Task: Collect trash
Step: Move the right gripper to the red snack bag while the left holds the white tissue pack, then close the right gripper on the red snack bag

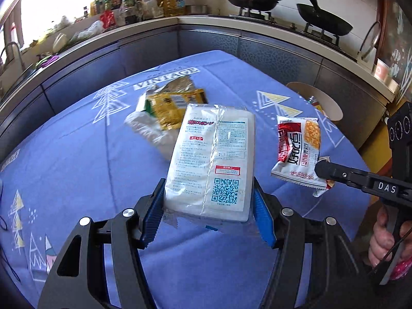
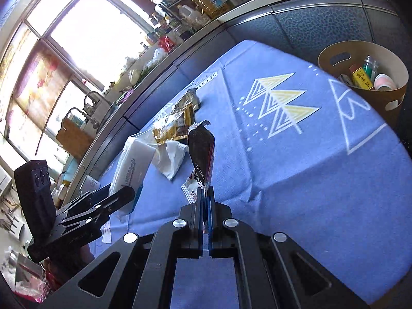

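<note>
White packet [image 1: 213, 159] between left gripper [image 1: 209, 206] (clamped)

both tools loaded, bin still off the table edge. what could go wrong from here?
1. The right tool pinches only a corner of the red snack wrapper, which hangs loose; it may slip out on the way to the brown bin.
2. The left tool grips the white packet by one end, so the long free end may sag or twist out.
3. The gold wrapper and tissue remain on the table and may be missed.
</note>
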Demonstrator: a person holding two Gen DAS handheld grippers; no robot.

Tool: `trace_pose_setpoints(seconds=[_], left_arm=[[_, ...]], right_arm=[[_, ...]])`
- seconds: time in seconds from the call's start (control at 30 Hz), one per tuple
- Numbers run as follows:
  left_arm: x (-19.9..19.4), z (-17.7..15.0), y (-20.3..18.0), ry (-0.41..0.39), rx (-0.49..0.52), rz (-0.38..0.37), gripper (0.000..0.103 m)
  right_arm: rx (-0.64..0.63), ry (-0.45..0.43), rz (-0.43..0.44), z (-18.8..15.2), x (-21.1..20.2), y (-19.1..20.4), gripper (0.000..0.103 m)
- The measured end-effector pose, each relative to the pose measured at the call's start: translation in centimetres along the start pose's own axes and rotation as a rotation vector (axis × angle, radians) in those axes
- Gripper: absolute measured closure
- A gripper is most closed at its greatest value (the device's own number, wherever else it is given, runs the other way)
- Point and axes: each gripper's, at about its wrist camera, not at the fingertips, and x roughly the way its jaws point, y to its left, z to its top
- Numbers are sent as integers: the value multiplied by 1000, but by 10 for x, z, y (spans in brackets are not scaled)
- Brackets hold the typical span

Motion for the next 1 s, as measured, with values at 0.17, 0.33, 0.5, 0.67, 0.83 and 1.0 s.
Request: trace_pose_setpoints(seconds=[0.17, 0.33, 0.5, 0.67, 0.83, 1.0], left_arm=[[-4, -30, 42, 23, -81, 83, 42], [-3, -54, 67, 47, -135, 123, 42], [-1, -63, 75, 45, -145, 138, 41], [-1, -69, 73, 34, -119, 157, 39], [-1, -73, 78, 37, -128, 155, 35], [-1, -76, 82, 32, -142, 138, 34]], right_arm=[[-44, 44, -6, -8, 17, 23, 100], [-95, 82, -55, -13, 32, 43, 100], [-122, 109, -106, -22, 42, 54, 98], [-137, 126, -136, -27, 49, 67, 97], [-149, 146, -160, -33, 60, 81, 51], [-171, 147, -185, -36, 67, 91, 51]])
